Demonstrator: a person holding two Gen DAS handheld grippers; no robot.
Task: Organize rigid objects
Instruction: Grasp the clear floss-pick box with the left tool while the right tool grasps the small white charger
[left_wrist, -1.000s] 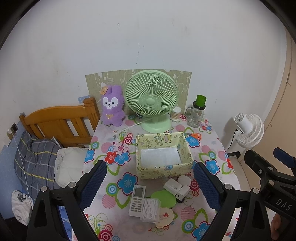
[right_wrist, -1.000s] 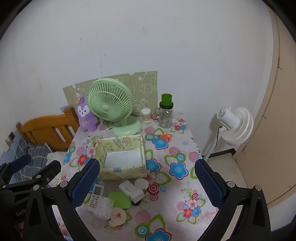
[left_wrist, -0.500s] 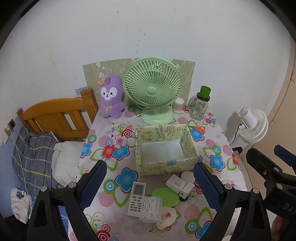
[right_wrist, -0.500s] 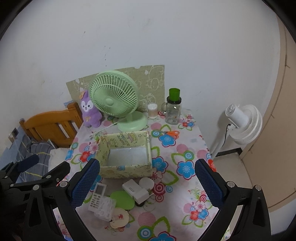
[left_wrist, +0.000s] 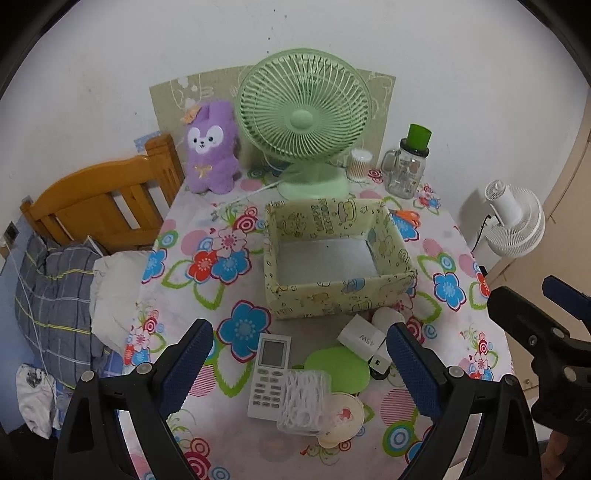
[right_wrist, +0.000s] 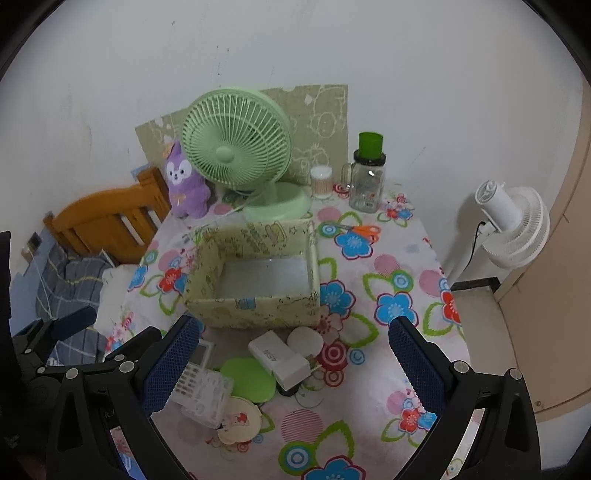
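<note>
Two black grippers with blue pads, left gripper and right gripper, hang spread wide, holding nothing, above the white remote low in the frame, below the yellow cloth box.

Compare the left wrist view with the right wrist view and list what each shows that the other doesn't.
Only the left wrist view shows the whole remote control and the open right gripper at the side. Only the right wrist view shows the scissors in full and the open left gripper at its edge. Both share the empty box, green fan, purple plush and glass jar.
</note>
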